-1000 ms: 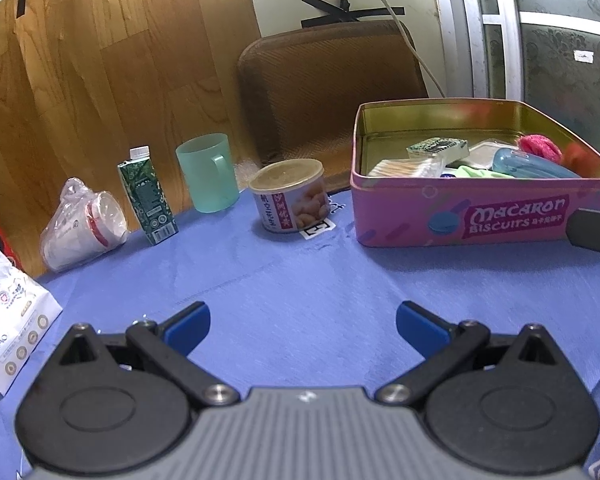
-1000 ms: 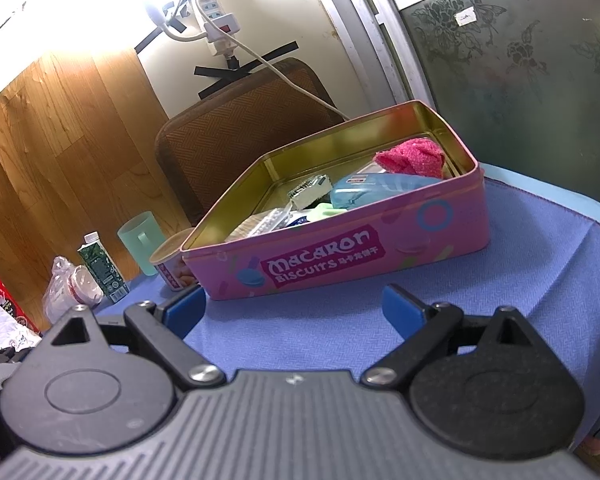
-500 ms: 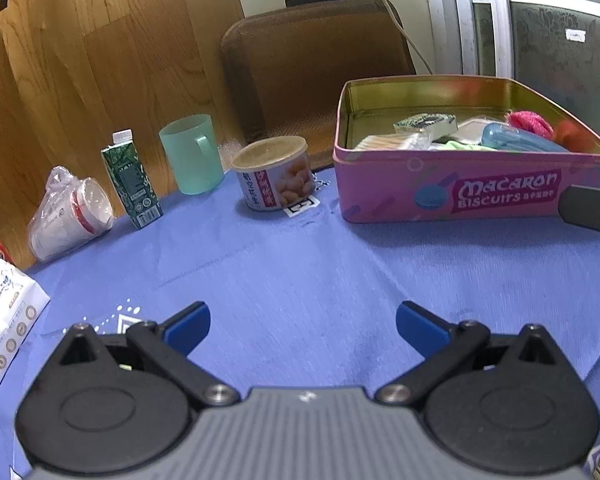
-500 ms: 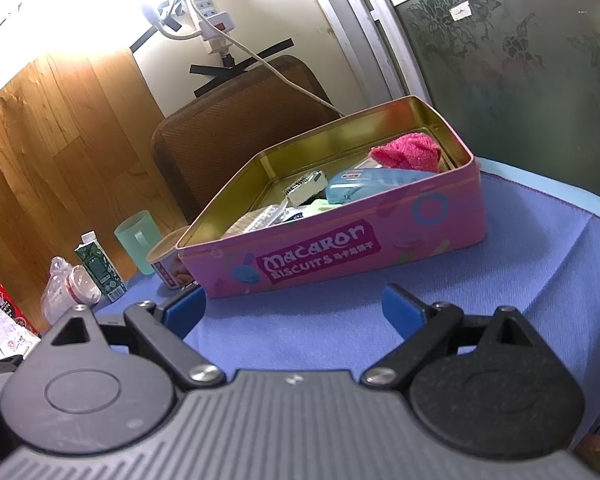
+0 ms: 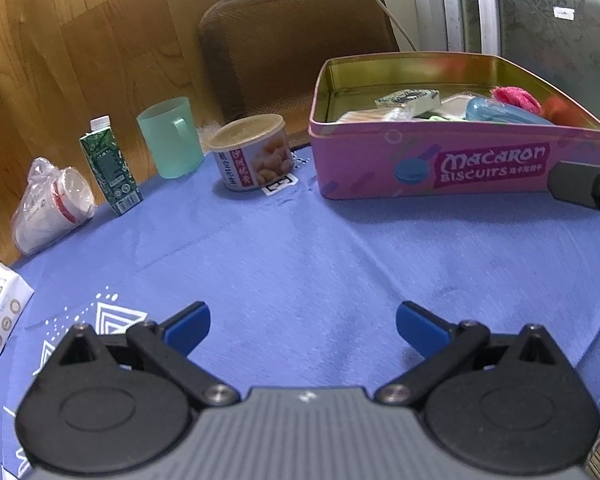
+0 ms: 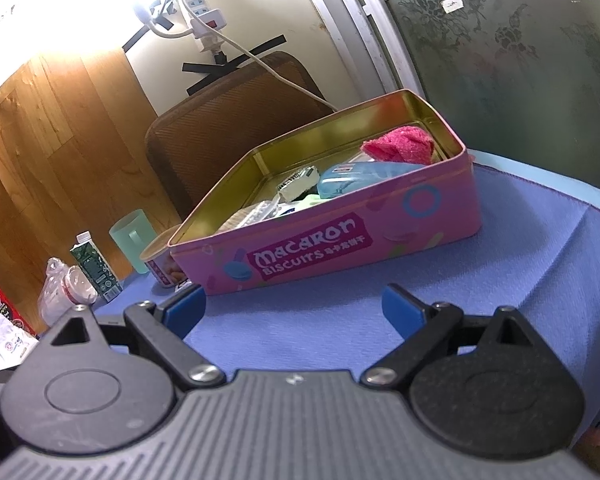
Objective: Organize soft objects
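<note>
Left gripper (image 5: 302, 322) drawn back from tin (image 5: 456, 162); both jaws wide, empty. We judge pink cloth (image 6: 400, 142) light, limp: pinch bunched top.

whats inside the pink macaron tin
In the pink tin: a fuzzy pink cloth at the far right end, a light blue case, a small green-white packet and clear wrappers. The near wall hides what lies lower down.
</note>
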{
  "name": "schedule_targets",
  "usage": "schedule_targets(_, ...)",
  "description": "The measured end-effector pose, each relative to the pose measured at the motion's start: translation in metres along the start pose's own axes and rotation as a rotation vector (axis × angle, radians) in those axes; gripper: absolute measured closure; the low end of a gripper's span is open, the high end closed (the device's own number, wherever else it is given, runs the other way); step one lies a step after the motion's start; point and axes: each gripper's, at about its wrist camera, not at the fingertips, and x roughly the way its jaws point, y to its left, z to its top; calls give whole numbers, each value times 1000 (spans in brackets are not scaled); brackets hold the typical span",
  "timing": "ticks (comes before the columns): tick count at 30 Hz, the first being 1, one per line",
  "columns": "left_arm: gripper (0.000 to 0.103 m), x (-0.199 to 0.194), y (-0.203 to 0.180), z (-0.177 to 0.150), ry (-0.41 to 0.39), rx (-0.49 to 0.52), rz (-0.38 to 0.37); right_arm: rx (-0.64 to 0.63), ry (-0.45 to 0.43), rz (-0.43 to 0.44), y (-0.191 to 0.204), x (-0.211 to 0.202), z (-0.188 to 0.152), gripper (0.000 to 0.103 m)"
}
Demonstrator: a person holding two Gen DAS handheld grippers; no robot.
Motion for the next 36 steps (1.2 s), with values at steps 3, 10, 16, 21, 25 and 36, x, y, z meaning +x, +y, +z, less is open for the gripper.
schedule_targets(3, 0, 1, -2, -1, 8, 4, -10, 4, 1, -1, -1, 0, 0, 6)
schedule_targets(10, 0, 2, -5, -1, 22, 9, -21, 10, 6, -1, -4, 2, 0, 6)
schedule_targets(16, 0, 3, -7, -2, 28, 15, -24, 12, 8, -2, -5, 2, 0, 6)
schedule_targets(21, 0, 4, -7, -2, 30, 16, -25, 12, 9, 0, -6, 3, 0, 6)
schedule_targets(25, 0, 4, -8, -2, 32, 18, -26, 12, 9, 0, -6, 3, 0, 6)
schedule_targets(36, 0, 3, -8, -2, 38, 25, -42, 12, 9, 0, -6, 3, 0, 6)
